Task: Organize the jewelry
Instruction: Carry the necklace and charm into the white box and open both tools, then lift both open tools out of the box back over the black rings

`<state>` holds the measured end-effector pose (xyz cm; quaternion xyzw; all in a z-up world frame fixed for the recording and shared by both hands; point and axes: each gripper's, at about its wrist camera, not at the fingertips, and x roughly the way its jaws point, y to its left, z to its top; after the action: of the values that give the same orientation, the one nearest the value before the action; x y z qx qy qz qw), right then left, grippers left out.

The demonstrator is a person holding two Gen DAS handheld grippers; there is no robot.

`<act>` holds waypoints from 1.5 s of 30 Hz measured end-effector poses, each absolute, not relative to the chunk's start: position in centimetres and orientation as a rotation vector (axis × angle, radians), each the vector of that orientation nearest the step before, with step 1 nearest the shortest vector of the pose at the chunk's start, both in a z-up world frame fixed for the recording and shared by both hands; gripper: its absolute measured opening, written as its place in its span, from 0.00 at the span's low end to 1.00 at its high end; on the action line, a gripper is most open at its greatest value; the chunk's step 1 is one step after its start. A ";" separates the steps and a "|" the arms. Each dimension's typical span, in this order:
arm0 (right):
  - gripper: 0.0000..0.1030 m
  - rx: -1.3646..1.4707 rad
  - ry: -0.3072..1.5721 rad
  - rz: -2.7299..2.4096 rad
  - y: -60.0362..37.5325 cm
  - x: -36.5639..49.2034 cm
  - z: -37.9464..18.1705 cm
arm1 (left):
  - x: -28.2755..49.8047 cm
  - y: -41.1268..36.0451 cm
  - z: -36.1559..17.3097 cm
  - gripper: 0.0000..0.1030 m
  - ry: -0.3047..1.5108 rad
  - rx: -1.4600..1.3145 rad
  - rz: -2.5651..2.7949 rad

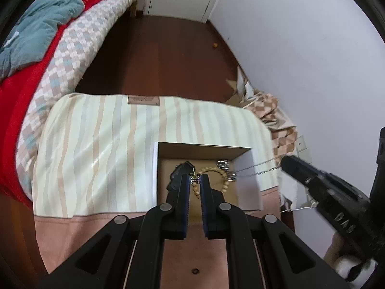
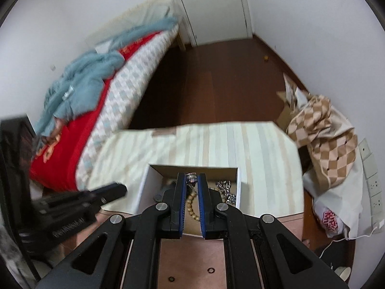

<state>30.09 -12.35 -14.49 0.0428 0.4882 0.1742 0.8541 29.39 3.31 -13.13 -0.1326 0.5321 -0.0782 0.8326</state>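
Note:
A small cardboard box (image 1: pixel 204 148) (image 2: pixel 237 171) sits open on a striped cloth-covered table (image 1: pixel 101 144) (image 2: pixel 259 149). Inside lie a wooden bead bracelet (image 1: pixel 223 175) (image 2: pixel 190 204), silver chain jewelry (image 1: pixel 226 165) (image 2: pixel 225 189) and a dark item (image 1: pixel 176 177). My left gripper (image 1: pixel 195 178) is shut on a small silver clasp piece (image 1: pixel 195 177) above the box. My right gripper (image 2: pixel 191 178) is shut on a silver pendant (image 2: pixel 191 177) above the box; in the left wrist view its tip (image 1: pixel 287 165) trails a thin silver chain (image 1: pixel 257 169) back into the box.
A bed with red, checked and blue bedding (image 1: pixel 48 55) (image 2: pixel 96 89) lies left. Checked fabric and bags (image 1: pixel 276 118) (image 2: pixel 322 139) pile at the right wall. Dark wood floor (image 1: pixel 168 55) and a white door (image 2: pixel 216 4) lie beyond.

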 end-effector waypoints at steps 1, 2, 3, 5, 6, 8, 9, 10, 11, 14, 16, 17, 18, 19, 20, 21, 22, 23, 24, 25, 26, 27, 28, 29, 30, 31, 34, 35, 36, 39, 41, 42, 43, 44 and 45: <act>0.09 0.082 1.048 0.364 -12.2 30.6 -15.6 | 30.0 3.4 -13.8 0.06 1.142 -0.281 -0.166; 0.09 0.078 1.064 0.365 -12.1 31.0 -16.2 | 30.3 3.3 -14.2 0.06 1.152 -0.281 -0.169; 0.09 0.075 1.083 0.365 -12.2 31.4 -17.1 | 30.7 3.2 -14.7 0.06 1.164 -0.282 -0.173; 0.09 0.074 1.117 0.367 -12.4 31.9 -18.6 | 31.4 2.6 -15.7 0.06 1.189 -0.289 -0.196; 0.10 0.078 1.130 0.369 -12.6 32.1 -19.2 | 31.6 2.3 -16.0 0.06 1.198 -0.296 -0.211; 0.10 0.090 1.171 0.386 -12.9 32.4 -20.3 | 32.1 1.5 -16.6 0.06 1.216 -0.311 -0.244; 0.10 0.096 1.188 0.383 -13.1 32.6 -20.8 | 32.4 1.2 -16.8 0.06 1.220 -0.314 -0.249; 0.10 0.102 1.206 0.382 -13.4 32.6 -21.2 | 32.7 0.9 -17.0 0.07 1.225 -0.321 -0.247; 0.10 0.106 1.219 0.385 -13.5 32.7 -21.5 | 33.0 0.8 -17.1 0.08 1.228 -0.328 -0.243; 0.16 0.106 1.252 0.376 -14.0 32.6 -22.1 | 33.7 0.8 -17.0 0.12 1.230 -0.340 -0.220; 0.30 0.102 1.250 0.366 -14.4 32.4 -21.9 | 33.8 1.0 -16.6 0.24 1.216 -0.328 -0.196; 0.38 0.101 1.245 0.365 -14.5 32.2 -21.7 | 33.6 1.1 -16.3 0.40 1.206 -0.321 -0.190; 0.41 0.095 1.238 0.358 -14.7 32.1 -21.4 | 33.4 1.4 -16.0 0.50 1.195 -0.306 -0.171; 0.41 0.087 1.233 0.351 -14.8 32.0 -21.2 | 33.2 1.6 -15.6 0.64 1.181 -0.290 -0.154; 0.41 0.082 1.228 0.351 -14.9 31.8 -20.8 | 32.8 1.9 -15.1 0.66 1.160 -0.276 -0.138; 0.42 0.077 1.226 0.348 -14.9 31.6 -20.5 | 32.6 2.2 -14.8 0.67 1.148 -0.256 -0.116; 0.44 0.070 1.225 0.342 -14.9 31.4 -20.3 | 32.3 2.4 -14.6 0.71 1.143 -0.235 -0.090; 0.53 0.060 1.221 0.336 -14.8 31.2 -20.0 | 31.9 2.7 -14.4 0.75 1.133 -0.221 -0.065; 0.64 0.048 1.217 0.328 -14.7 31.0 -19.7 | 31.5 3.0 -14.2 0.75 1.120 -0.209 -0.047; 0.69 0.029 1.212 0.311 -14.6 30.8 -19.5 | 31.0 3.2 -14.1 0.77 1.110 -0.192 -0.024; 0.78 0.006 1.201 0.289 -14.4 30.5 -19.2 | 30.3 3.4 -13.9 0.86 1.100 -0.169 0.006; 0.84 -0.008 1.196 0.273 -14.2 30.2 -19.1 | 30.0 3.5 -13.9 0.93 1.095 -0.156 0.018; 0.87 -0.020 1.195 0.257 -14.2 30.0 -19.0 | 29.3 3.6 -13.9 1.00 1.088 -0.136 0.040; 0.92 -0.037 1.195 0.233 -14.0 29.7 -19.0 | 28.7 3.8 -13.8 1.00 1.080 -0.118 0.061; 0.96 -0.056 1.193 0.210 -13.9 29.4 -19.0 | 28.2 3.9 -13.8 1.00 1.075 -0.103 0.075; 0.97 -0.070 1.190 0.187 -13.8 29.1 -19.1 | 27.8 3.9 -13.8 1.00 1.072 -0.092 0.087; 0.98 -0.096 1.179 0.151 -13.8 28.3 -19.0 | 26.4 3.9 -13.7 1.00 1.062 -0.065 0.116; 0.98 -0.102 1.176 0.140 -13.8 27.9 -18.8 | 26.0 3.9 -13.6 1.00 1.060 -0.059 0.125; 0.98 -0.108 1.170 0.134 -13.7 27.6 -18.5 | 25.7 3.8 -13.4 1.00 1.058 -0.057 0.128; 0.98 -0.130 1.144 0.122 -13.5 26.4 -17.4 | 24.6 3.7 -12.5 1.00 1.042 -0.051 0.146; 0.98 -0.136 1.131 0.123 -13.5 25.7 -16.5 | 23.8 3.6 -11.7 1.00 1.025 -0.046 0.158; 0.99 -0.136 1.122 0.124 -13.5 25.3 -16.0 | 23.4 3.5 -11.4 1.00 1.018 -0.043 0.161; 0.99 -0.135 1.115 0.125 -13.5 24.9 -15.4 | 22.9 3.4 -10.9 1.00 1.008 -0.039 0.166; 0.99 -0.132 1.102 0.127 -13.5 24.3 -14.7 | 22.4 3.3 -10.3 1.00 0.995 -0.033 0.172; 0.99 -0.129 1.093 0.128 -13.6 23.8 -14.2 | 22.0 3.2 -9.9 1.00 0.987 -0.030 0.177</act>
<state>23.82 -13.59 -14.19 -0.0614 0.5189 0.0606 0.8505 21.99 3.19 -9.92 -0.0142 0.4730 0.0850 0.8768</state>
